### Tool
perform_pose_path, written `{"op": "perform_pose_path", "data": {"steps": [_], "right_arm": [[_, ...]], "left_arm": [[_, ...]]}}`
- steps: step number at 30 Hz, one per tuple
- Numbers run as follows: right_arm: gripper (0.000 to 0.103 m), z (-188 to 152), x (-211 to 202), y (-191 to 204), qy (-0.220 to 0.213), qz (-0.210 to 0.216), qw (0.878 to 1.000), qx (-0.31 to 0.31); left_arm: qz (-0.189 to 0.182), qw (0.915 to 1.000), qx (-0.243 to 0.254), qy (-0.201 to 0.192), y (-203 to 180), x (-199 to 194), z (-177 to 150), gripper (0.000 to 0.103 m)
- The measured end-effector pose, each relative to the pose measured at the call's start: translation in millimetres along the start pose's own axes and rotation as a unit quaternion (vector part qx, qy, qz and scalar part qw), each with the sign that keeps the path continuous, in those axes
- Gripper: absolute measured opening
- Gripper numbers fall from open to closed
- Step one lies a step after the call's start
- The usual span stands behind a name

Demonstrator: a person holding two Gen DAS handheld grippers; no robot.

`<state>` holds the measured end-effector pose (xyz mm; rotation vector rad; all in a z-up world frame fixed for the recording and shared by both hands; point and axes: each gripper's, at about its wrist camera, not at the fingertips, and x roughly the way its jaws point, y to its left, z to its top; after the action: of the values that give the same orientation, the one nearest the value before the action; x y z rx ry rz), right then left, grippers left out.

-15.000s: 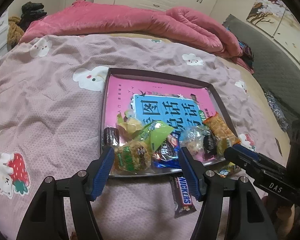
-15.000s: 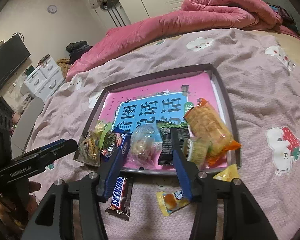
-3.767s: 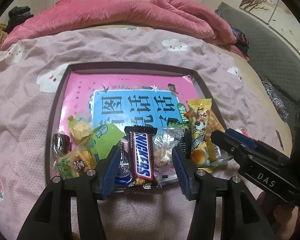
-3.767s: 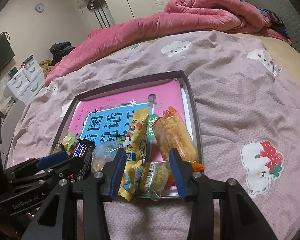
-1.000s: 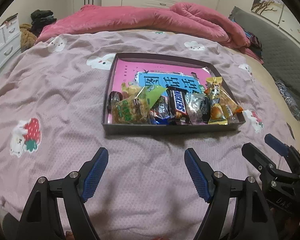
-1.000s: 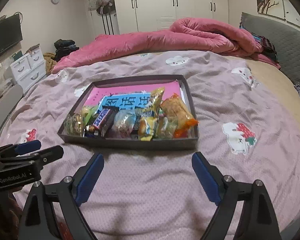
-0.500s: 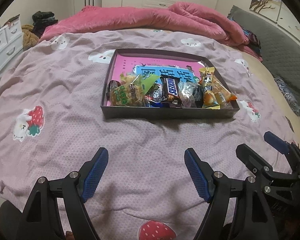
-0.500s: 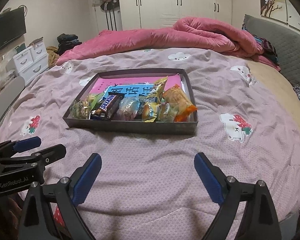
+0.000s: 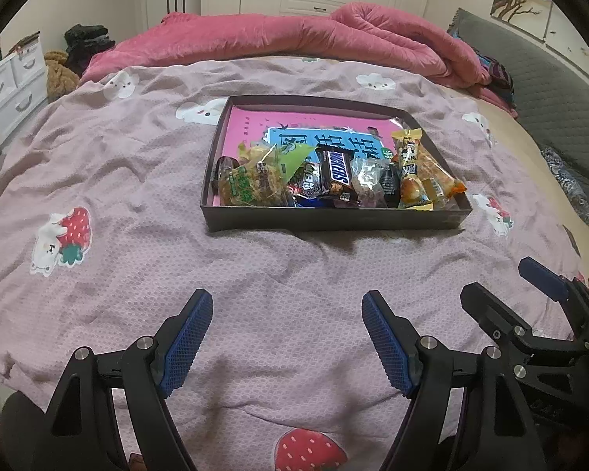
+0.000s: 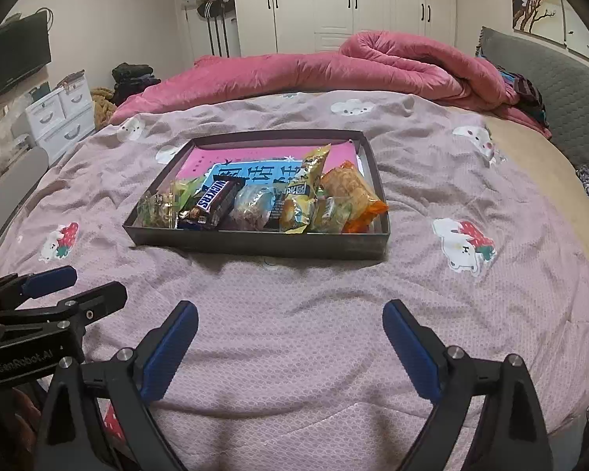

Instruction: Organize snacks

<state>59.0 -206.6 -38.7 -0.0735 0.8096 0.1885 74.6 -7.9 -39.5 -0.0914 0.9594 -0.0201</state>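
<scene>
right fingers (image 10: 288,347): apart, empty; mine have just been opening wider
left fingers (image 9: 286,337): apart, empty, over the bedspread (image 9: 137,180)
snacks (image 9: 333,180): all inside the tray (image 9: 333,221), bunched along its near wall
vs earlier: Snickers (image 9: 337,170) and yellow packet (image 9: 410,165) now in tray; I've backed both grippers well clear
task: looks done to me
</scene>
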Motion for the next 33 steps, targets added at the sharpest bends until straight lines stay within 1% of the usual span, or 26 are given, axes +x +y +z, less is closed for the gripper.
{"op": "perform_pose_path", "data": {"steps": [27,33], "right_arm": [[0.096,-1.8,8.3,-3.3,0.014,0.004,1.0,0.008],[0.096,-1.7,8.5,-3.3,0.014,0.004,1.0,0.008]], "left_arm": [[0.004,1.0,-0.004,0.005,2.7,4.4,0.0,0.079],[0.015,0.9999,0.002,0.004,1.2,3.9,-1.1,0.079]]}}
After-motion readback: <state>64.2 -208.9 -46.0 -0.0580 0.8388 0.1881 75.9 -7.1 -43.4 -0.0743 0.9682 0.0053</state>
